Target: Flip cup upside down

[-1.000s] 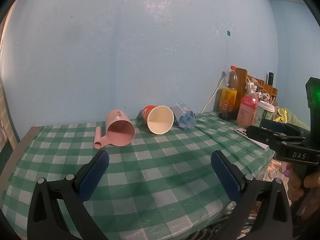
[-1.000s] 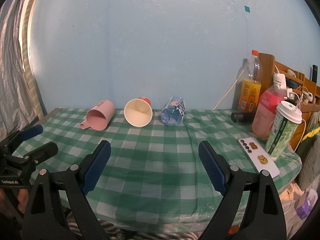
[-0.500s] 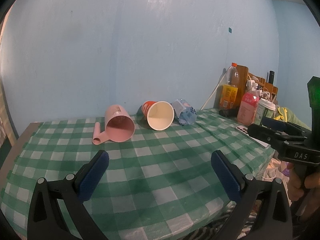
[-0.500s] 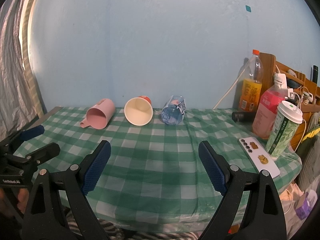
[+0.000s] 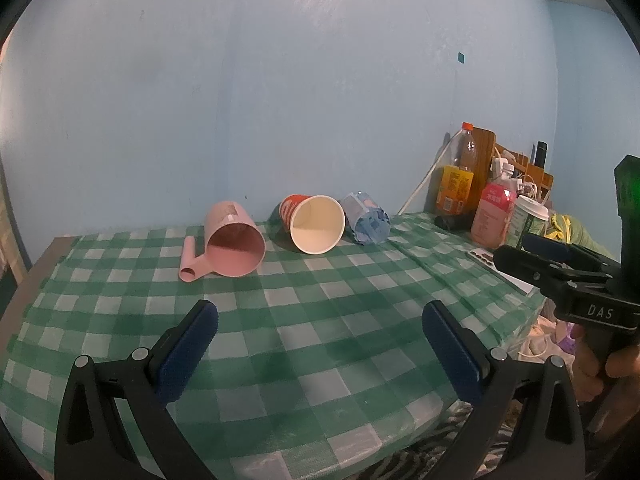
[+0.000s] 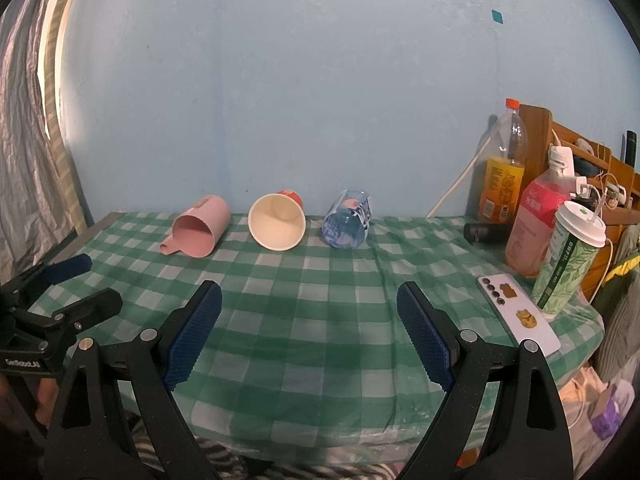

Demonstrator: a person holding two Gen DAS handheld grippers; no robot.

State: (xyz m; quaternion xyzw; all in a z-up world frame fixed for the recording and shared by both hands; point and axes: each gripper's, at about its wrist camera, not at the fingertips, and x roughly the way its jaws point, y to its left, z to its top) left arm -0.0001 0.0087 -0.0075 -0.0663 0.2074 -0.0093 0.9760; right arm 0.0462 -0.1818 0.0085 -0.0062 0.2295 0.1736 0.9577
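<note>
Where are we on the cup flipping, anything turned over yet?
Nothing is flipped yet. The pink cup, paper cup and blue glass all lie on their sides on the checked tablecloth, mouths facing the cameras. Nothing is in hand: the left gripper and right gripper are both open and empty, well short of the cups. All the flipping remains.

Checked table point(image 6: 320, 320), three tipped cups point(image 6: 277, 227)

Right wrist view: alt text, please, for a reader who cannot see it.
Three cups lie on their sides along the far edge of a green checked table: pink mug, paper cup, blue glass. The right hand-held gripper hangs open and empty before them.
</note>
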